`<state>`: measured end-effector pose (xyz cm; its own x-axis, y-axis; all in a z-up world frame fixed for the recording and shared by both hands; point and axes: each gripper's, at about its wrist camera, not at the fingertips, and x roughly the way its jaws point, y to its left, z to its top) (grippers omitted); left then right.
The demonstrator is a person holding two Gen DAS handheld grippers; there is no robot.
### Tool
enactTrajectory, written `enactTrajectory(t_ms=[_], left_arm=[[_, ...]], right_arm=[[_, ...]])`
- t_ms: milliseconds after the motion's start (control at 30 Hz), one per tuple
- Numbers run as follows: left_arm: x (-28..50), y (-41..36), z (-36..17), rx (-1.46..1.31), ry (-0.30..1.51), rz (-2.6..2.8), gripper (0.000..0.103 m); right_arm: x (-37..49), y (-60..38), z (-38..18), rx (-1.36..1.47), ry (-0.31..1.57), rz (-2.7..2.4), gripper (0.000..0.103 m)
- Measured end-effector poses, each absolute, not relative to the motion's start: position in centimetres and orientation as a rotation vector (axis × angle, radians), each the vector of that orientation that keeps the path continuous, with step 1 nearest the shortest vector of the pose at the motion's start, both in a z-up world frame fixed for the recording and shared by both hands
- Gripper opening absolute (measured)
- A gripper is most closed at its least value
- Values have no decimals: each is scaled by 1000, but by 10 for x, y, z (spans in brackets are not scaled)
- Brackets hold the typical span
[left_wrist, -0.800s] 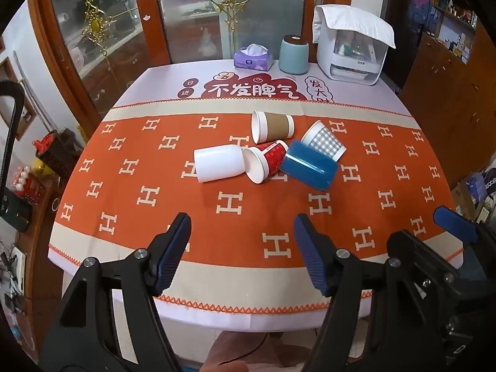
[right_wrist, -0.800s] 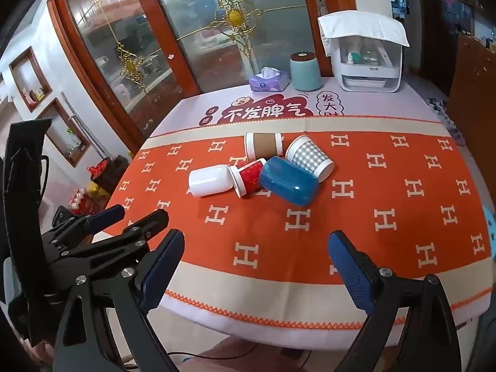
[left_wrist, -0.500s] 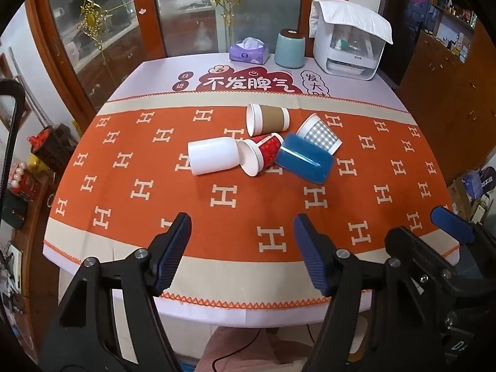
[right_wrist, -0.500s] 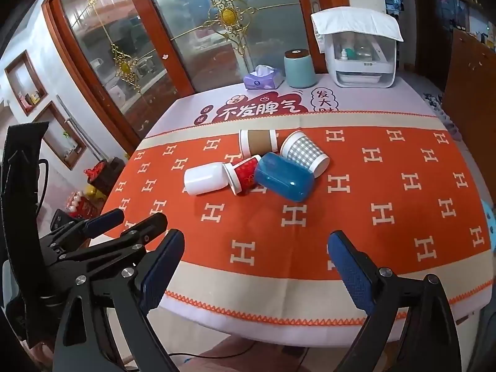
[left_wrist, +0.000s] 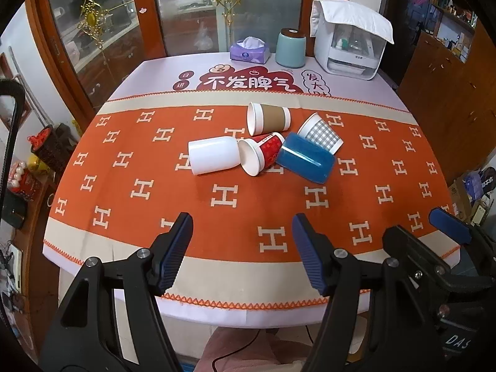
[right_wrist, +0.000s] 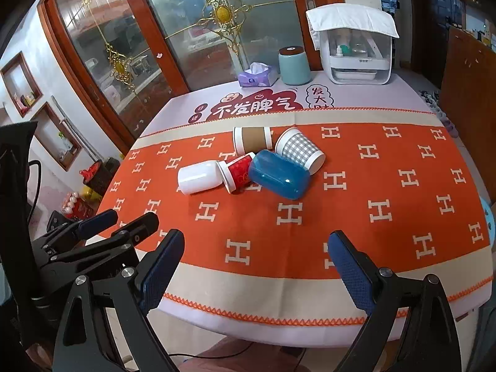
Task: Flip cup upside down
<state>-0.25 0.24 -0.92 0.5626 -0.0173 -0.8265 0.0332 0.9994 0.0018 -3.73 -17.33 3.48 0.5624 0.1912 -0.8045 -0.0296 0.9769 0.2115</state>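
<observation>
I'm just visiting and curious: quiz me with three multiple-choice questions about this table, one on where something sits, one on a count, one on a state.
1. Where is the tissue box?
A. at the far edge, beside the teal canister
B. among the cups
C. on the floor

2. How many cups lie in the middle cluster?
A. three
B. five
C. seven

3. How is the blue cup resting?
A. upright
B. upside down
C. on its side

Answers: 1 A, it sits left of the canister. 2 B, white, red, brown-sleeved, checked, blue. 3 C, its wall lies on the tablecloth.

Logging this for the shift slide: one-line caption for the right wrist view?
Both grippers open, right gripper facing five cups lying tipped on the orange tablecloth.
</observation>
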Motion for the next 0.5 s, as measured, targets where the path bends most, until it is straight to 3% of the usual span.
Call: enactTrajectory(t_ms=[500], left_arm=[[2, 0, -12, 20, 977, -32, 64]], right_arm=[[-38, -174, 29, 181, 964, 129, 95]])
